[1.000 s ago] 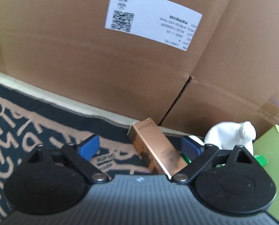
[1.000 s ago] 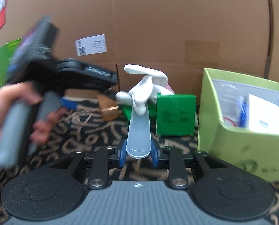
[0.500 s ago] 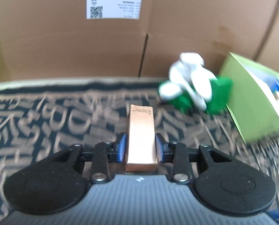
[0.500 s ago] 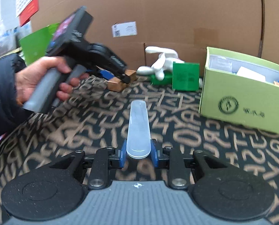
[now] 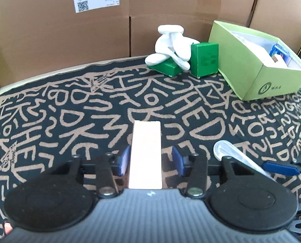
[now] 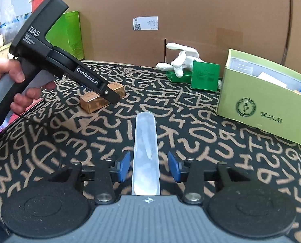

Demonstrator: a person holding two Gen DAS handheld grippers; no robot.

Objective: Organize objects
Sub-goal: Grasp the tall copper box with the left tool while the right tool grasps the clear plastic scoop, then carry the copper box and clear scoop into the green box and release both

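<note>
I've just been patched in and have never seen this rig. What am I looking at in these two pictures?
There is no robot. A person holds a hand-held gripper in each hand, and each one carries a camera looking along its own fingers. The left hand-held gripper straddles a copper box. The right hand-held gripper straddles a clear tube. Both sets of jaws stand apart, so nothing looks pinched. Both items appear to lie on the patterned mat. Further back are a white hand model, two green boxes and an open lime box.
</note>
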